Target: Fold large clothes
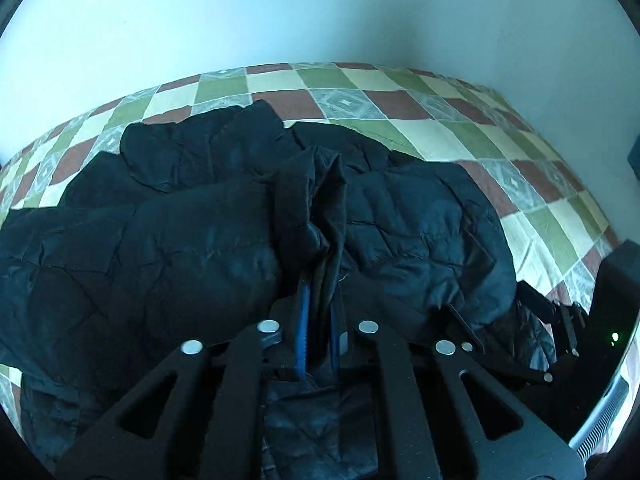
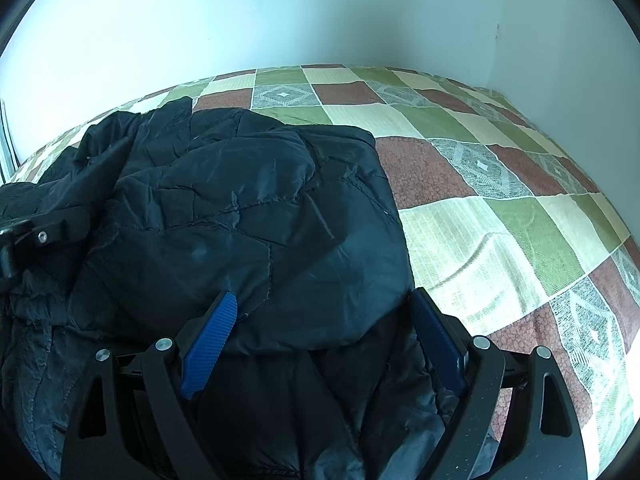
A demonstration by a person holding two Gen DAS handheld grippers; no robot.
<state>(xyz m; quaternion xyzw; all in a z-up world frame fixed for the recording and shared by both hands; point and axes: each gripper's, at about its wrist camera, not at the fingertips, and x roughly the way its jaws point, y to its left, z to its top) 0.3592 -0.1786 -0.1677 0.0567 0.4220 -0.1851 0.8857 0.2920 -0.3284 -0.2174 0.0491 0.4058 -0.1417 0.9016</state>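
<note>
A large dark quilted jacket lies crumpled on a bed with a checked cover. My left gripper is shut on a bunched fold of the jacket, which stands up between its blue pads. In the right wrist view the jacket fills the left and middle. My right gripper is open, its blue pads spread wide on either side of the jacket's near edge, with the fabric between them. The right gripper's body shows at the right edge of the left wrist view.
The checked bed cover stretches bare to the right of the jacket. A pale wall rises behind the bed. The left gripper's body shows at the left edge of the right wrist view.
</note>
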